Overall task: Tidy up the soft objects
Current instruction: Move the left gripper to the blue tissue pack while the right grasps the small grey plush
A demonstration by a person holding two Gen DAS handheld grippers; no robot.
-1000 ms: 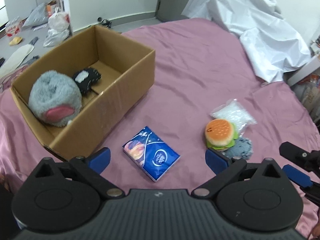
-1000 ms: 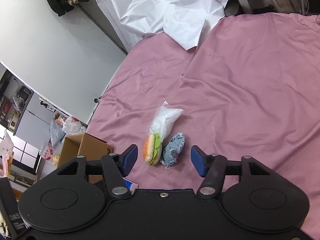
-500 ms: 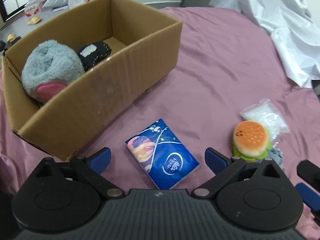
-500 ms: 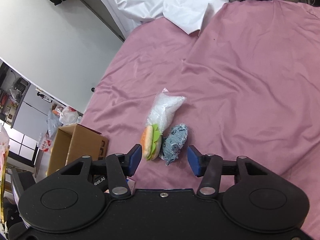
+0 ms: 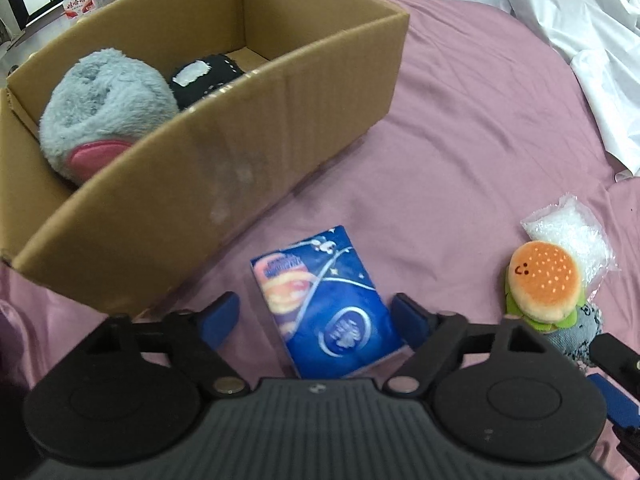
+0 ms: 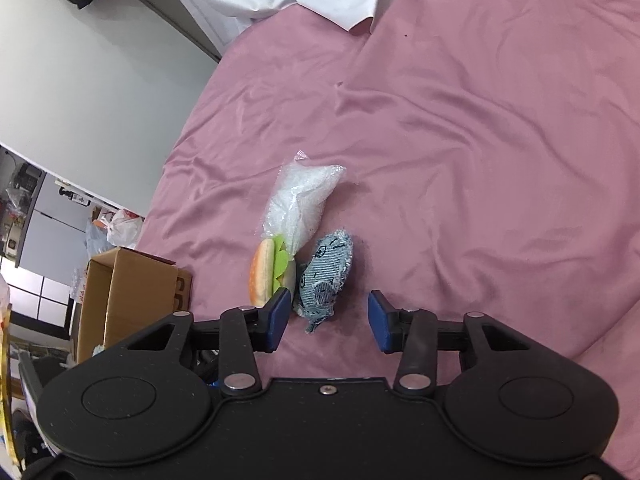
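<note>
A blue tissue pack (image 5: 324, 300) lies on the pink bedspread just in front of the cardboard box (image 5: 280, 120). My left gripper (image 5: 316, 316) straddles the pack. Its jaws are closing, and gaps still show beside both pads. To the right a burger plush (image 5: 544, 284) leans against a clear plastic bag (image 5: 572, 236) and a denim toy (image 5: 580, 328). My right gripper (image 6: 328, 320) hangs over the denim toy (image 6: 326, 276). Its jaws are closing with the toy's lower end between the fingertips, not squeezed. The burger plush (image 6: 264, 276) sits just outside its left finger.
Inside the box lie a grey furry plush (image 5: 104, 108) and a black soft item (image 5: 204, 76). A crumpled white sheet (image 5: 580, 20) covers the bed's far right. Bags and clutter stand on the floor beyond the box (image 6: 132, 292).
Both grippers have sunk toward the bed. The left jaws have narrowed around the tissue pack, and the right jaws have narrowed around the denim toy.
</note>
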